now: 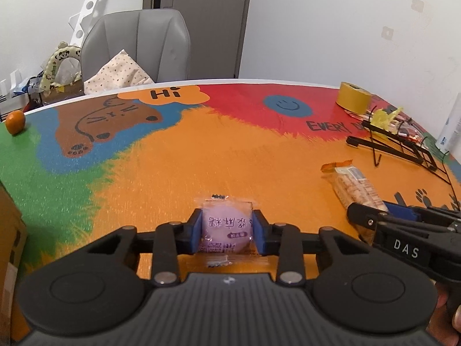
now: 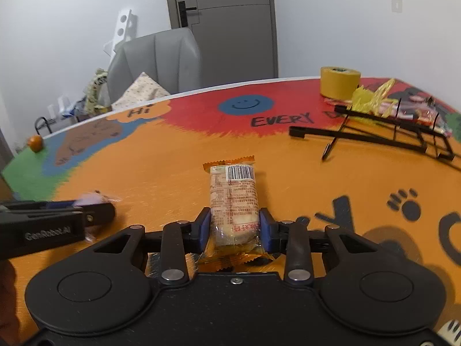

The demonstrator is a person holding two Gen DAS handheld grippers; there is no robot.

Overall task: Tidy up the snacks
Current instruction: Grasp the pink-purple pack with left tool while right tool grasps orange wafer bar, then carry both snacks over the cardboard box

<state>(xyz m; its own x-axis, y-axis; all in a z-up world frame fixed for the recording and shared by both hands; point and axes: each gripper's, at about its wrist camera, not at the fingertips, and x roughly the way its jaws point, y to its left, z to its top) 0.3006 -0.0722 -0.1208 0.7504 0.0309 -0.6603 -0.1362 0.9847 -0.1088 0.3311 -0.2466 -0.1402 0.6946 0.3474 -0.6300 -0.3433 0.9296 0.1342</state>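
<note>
so both grippers are busy here: the left gripper (image 1: 227, 229) has its blue pads clamped on either side of a small purple snack (image 1: 227, 227) in a clear wrapper, which sits on the orange part of the painted table (image 1: 201, 155), and the right gripper (image 2: 234, 226) is pinched onto the near end of a long cracker pack (image 2: 234, 199) with orange crimped ends and a barcode at its far end, lying lengthwise away from the camera on the same orange patch. The two tools are side by side, each one showing up at the edge of the other's view. Off to the far right there's a black wire rack (image 2: 383, 132) with a few wrapped snacks and some yellow wrapping on it, and a roll of yellow tape (image 2: 340, 82) just behind that. A little orange (image 1: 15, 121) sits alone on the green corner at far left, well apart from everything, and a grey chair (image 1: 138, 44) stands behind the table
</note>
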